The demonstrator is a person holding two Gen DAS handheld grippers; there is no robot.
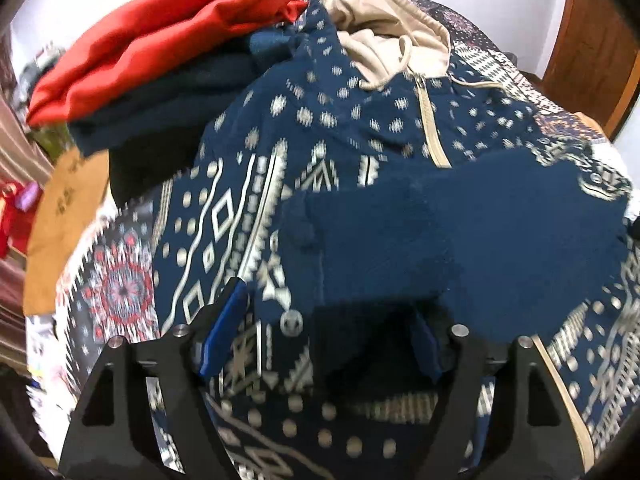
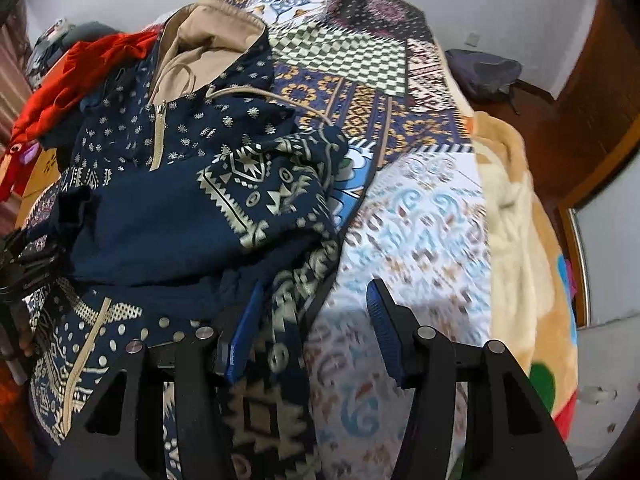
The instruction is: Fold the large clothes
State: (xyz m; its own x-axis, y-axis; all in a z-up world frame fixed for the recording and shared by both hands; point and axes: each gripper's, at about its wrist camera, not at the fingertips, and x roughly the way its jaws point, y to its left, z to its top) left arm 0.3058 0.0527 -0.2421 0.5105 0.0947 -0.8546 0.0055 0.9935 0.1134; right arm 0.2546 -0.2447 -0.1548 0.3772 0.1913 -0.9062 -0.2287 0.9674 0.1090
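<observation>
Seen from the left wrist, the left gripper (image 1: 324, 336) hangs over a navy patterned hoodie (image 1: 344, 128) spread on a bed, its fingers (image 1: 224, 332) standing wide apart; a plain navy sleeve (image 1: 460, 240) of the garment drapes across the gap and covers the tip of the finger on the picture's right, though no pinch on the cloth shows. The beige hood (image 1: 380, 28) lies at the far end, beside a stack of folded red and dark clothes (image 1: 160, 48), with a brown cardboard piece (image 1: 64, 216) at the bed's edge. Seen from the right wrist, the right gripper (image 2: 316, 324) has its fingers (image 2: 384, 328) partly open, straddling the hoodie's edge (image 2: 296, 312): one blue pad lies over the patterned cloth, the other over the bedspread (image 2: 420, 232), with nothing gripped. Only this view shows the folded-in sleeve's patterned face (image 2: 256, 188), the patchwork bedspread beyond, a cream plush blanket (image 2: 516, 216), a dark bag (image 2: 484, 72) by the wall, and part of the other tool at the left margin (image 2: 24, 256).
</observation>
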